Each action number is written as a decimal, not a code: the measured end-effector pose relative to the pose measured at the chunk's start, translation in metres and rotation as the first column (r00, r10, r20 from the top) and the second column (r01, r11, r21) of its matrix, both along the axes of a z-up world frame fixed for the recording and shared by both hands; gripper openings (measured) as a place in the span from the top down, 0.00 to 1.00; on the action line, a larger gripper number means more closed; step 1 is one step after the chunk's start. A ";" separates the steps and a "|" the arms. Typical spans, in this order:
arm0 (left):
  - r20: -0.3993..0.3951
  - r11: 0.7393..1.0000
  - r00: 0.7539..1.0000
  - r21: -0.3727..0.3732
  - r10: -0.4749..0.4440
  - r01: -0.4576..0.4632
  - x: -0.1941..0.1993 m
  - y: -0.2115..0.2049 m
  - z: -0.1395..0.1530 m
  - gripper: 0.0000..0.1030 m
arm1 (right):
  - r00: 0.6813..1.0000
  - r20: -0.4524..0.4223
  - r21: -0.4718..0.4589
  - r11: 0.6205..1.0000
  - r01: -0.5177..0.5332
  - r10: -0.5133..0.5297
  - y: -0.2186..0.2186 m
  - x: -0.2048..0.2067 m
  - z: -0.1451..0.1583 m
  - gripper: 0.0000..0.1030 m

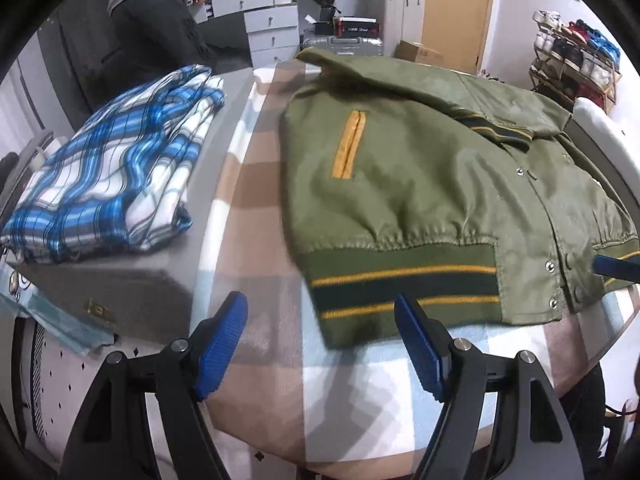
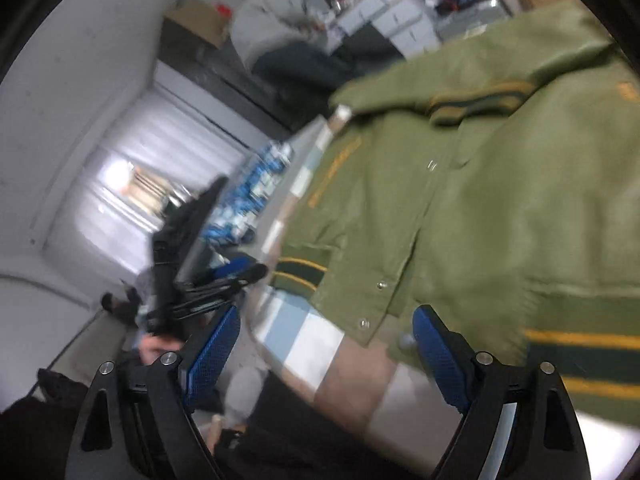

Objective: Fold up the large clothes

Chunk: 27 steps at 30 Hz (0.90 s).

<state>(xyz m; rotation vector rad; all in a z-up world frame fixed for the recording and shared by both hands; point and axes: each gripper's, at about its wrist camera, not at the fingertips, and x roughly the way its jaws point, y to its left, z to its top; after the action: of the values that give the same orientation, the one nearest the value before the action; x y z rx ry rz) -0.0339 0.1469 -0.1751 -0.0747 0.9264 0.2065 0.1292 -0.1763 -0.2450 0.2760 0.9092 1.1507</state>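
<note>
Olive bomber jacket (image 1: 432,184) spread on checked tabletop (image 1: 260,208), right of folded blue plaid shirt (image 1: 116,172); left gripper (image 1: 320,344) and right gripper (image 2: 326,354) jaws open, empty, near striped hem (image 1: 404,284); next, probably, hem grasp for first fold.

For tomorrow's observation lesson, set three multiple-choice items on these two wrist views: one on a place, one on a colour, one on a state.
1. Where does the plaid cloth lie, in the left wrist view?
A. left of the jacket
B. on the jacket
C. on the floor

2. What colour is the jacket's pocket trim?
A. red
B. yellow
C. white

3. How is the left gripper?
A. shut on the hem
B. shut, empty
C. open, empty

Key: 1 A, it sits folded off to the left; 2 B, a yellow strip shows; 3 C, both fingers stand apart with nothing clamped.
</note>
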 end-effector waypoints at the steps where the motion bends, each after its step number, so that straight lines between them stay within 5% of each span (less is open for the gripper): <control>1: -0.002 1.000 1.000 0.001 0.002 -0.002 -0.002 0.001 -0.001 0.30 | 1.000 0.003 -0.039 0.999 0.009 -0.009 0.012 0.004 -0.003 0.16; 10: -0.017 1.000 1.000 -0.015 0.013 -0.013 -0.007 0.005 -0.011 0.30 | 0.989 0.142 -0.255 0.964 0.079 -0.044 0.065 -0.001 -0.007 0.18; 12: -0.014 1.000 1.000 -0.016 0.012 -0.012 -0.005 0.004 -0.012 0.30 | 0.990 0.136 -0.228 0.971 0.078 -0.048 0.062 0.000 -0.006 0.33; 14: -0.007 1.000 1.000 -0.015 0.012 -0.012 -0.005 0.005 -0.011 0.30 | 0.996 0.083 -0.154 0.987 0.053 -0.041 0.056 0.005 -0.007 0.84; 17: -0.009 0.999 1.000 -0.032 0.013 -0.013 -0.006 0.007 -0.011 0.30 | 0.997 0.026 -0.025 0.997 0.071 -0.071 0.042 0.012 -0.004 0.89; 20: -0.014 0.999 1.000 -0.047 0.000 -0.001 -0.005 0.009 -0.012 0.30 | 0.994 0.059 0.029 0.995 0.095 -0.097 0.033 0.011 0.004 0.93; 27: -0.013 0.997 0.998 -0.049 -0.063 0.062 -0.002 -0.002 -0.008 0.30 | 0.983 0.099 0.046 0.988 0.150 -0.154 0.028 0.010 0.015 0.93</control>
<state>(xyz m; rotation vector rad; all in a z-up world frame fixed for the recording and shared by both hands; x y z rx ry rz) -0.0355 0.1447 -0.1833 -0.0893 0.9465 0.1266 0.1388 -0.1487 -0.2296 0.3095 0.7634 1.0320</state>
